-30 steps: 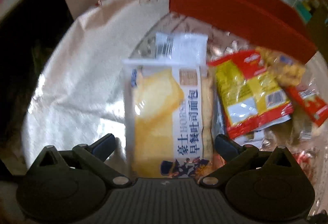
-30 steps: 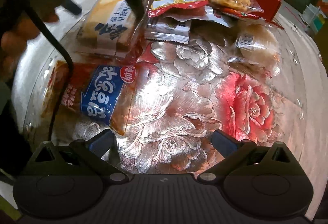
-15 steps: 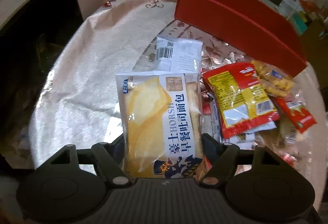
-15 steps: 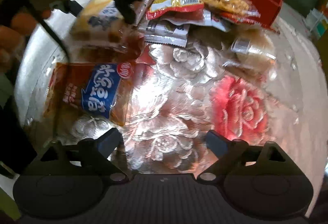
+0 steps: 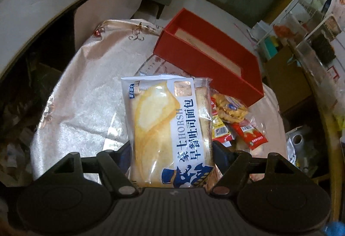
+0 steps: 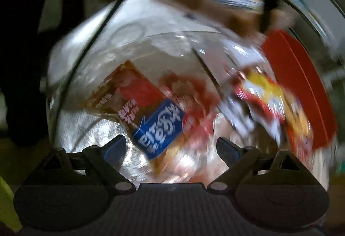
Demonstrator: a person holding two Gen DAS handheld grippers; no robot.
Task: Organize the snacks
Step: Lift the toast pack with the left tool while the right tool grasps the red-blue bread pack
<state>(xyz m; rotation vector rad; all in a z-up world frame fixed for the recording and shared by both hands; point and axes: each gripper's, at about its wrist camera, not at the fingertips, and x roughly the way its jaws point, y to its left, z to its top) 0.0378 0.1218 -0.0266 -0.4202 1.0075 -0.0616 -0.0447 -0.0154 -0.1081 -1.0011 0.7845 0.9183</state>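
My left gripper (image 5: pixel 172 148) is shut on a clear bread packet (image 5: pixel 168 123) with yellow slices and a blue-and-white label, held up off the table. Behind it stands an open red box (image 5: pixel 207 56). In the blurred right wrist view my right gripper (image 6: pixel 170 146) is open, low over a brown snack packet (image 6: pixel 155 125) with a blue label. The packet's near corner lies between the fingers, which do not touch it. The lifted bread packet (image 6: pixel 215 0) shows at the top of that view, and the red box (image 6: pixel 301 84) at the right.
A cracker pack (image 5: pixel 230 108), a red sachet (image 5: pixel 250 134) and a yellow-red packet (image 6: pixel 267 89) lie heaped in front of the red box. A silvery cloth (image 5: pixel 86 95) covers the round table. A cable (image 6: pixel 97 30) crosses the left side. Shelves and clutter stand beyond the table.
My left gripper closed on the bread packet and lifted it off the table. My right gripper rolled and moved toward the brown packet, and its jaws narrowed a little.
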